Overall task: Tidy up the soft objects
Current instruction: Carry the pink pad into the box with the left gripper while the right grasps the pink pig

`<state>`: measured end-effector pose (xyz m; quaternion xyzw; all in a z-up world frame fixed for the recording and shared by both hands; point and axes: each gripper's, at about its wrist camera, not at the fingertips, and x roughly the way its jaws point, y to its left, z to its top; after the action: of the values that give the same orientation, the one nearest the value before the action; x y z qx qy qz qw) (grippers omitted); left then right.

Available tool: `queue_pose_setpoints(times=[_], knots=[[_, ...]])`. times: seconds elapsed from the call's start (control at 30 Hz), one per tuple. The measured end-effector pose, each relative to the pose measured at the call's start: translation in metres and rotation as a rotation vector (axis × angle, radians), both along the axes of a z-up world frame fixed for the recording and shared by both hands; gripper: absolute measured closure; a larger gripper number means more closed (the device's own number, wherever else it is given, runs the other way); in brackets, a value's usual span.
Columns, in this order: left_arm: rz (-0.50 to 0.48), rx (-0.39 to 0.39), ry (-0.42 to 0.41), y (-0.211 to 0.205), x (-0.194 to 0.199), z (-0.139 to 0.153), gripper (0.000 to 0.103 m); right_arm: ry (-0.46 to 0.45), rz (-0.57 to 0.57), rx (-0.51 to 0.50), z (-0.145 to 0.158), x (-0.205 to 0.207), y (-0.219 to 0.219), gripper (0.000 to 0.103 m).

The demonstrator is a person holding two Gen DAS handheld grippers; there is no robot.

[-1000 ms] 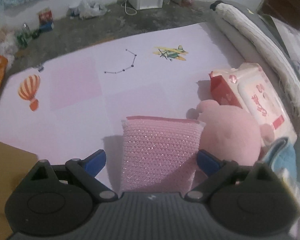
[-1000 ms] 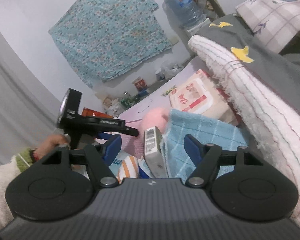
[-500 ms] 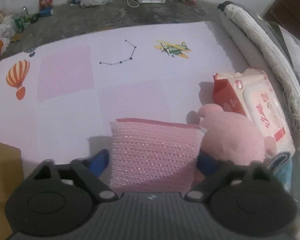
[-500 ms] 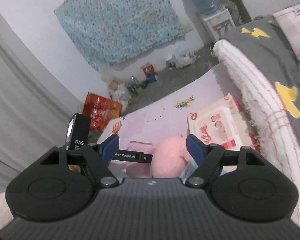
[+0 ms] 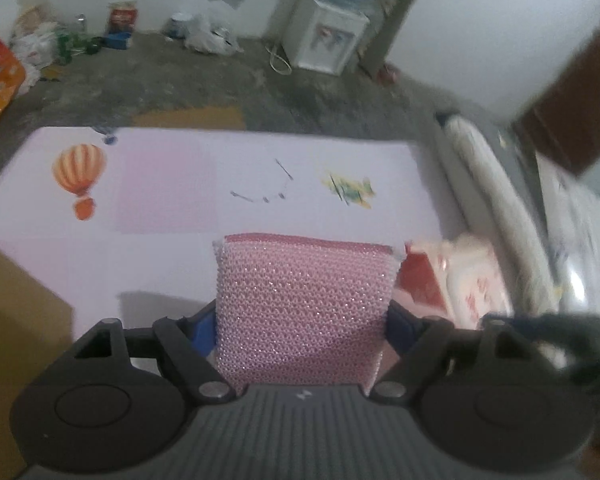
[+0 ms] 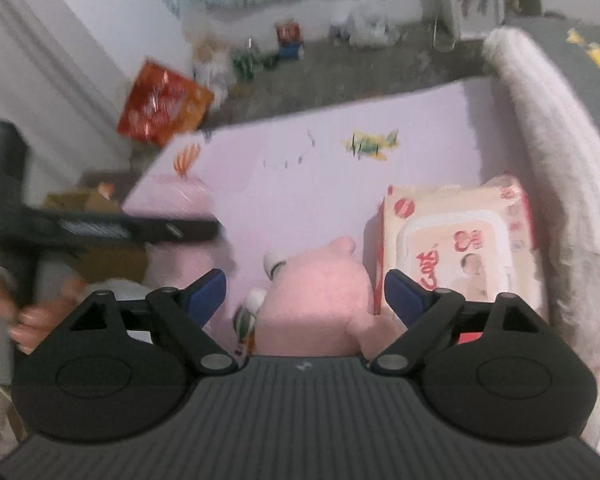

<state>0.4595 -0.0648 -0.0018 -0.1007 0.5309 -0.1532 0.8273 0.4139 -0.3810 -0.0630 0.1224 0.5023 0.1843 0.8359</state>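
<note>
My left gripper (image 5: 302,322) is shut on a pink mesh sponge (image 5: 306,304) and holds it above the lilac play mat (image 5: 160,196). The sponge also shows blurred in the right wrist view (image 6: 180,196), with the left gripper's body in front of it. My right gripper (image 6: 305,292) is open and empty, its jaws on either side of a pink plush toy (image 6: 320,292) that lies on the mat (image 6: 308,196). A pack of wet wipes (image 6: 456,244) lies right of the plush; it shows blurred in the left wrist view (image 5: 456,276).
A rolled white blanket (image 6: 560,160) borders the mat on the right. A cardboard box (image 5: 16,320) stands at the left. Beyond the mat is a grey floor with an orange bag (image 6: 164,104), cans and a water dispenser (image 5: 324,40).
My left gripper has closed on the sponge and lifted it off the mat. My right gripper has tilted down toward the plush toy, which now lies between its jaws.
</note>
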Motion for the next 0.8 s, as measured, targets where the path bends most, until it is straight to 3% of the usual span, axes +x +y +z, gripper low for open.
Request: queue_pose_setpoints(times=[0.13,0.4,0.47,0.57,0.67,0.8], knots=[[0.043,-0.022,-0.021,0.022,-0.007,0.023,0.021,0.05,0.047,-0.095,-0.015,0.011,0.018,0.015],[0.109,-0.008,-0.161,0.104,-0.051,0.099,0.021,0.001,0.206,-0.356,-0.015,-0.002,0.062,0.013],[0.15,0.013,-0.179,0.131,-0.063,0.11,0.021,-0.01,0.216,-0.345,-0.014,-0.003,0.063,0.024],[0.208,0.055,-0.18,0.164,-0.077,0.11,0.021,-0.013,0.19,-0.328,-0.013,-0.004,0.061,0.026],[0.244,0.076,-0.144,0.189,-0.081,0.097,0.021,-0.017,0.156,-0.303,-0.011,-0.004,0.056,0.029],[0.277,0.104,-0.094,0.207,-0.074,0.068,0.021,-0.076,0.113,-0.195,0.004,-0.007,0.044,0.029]])
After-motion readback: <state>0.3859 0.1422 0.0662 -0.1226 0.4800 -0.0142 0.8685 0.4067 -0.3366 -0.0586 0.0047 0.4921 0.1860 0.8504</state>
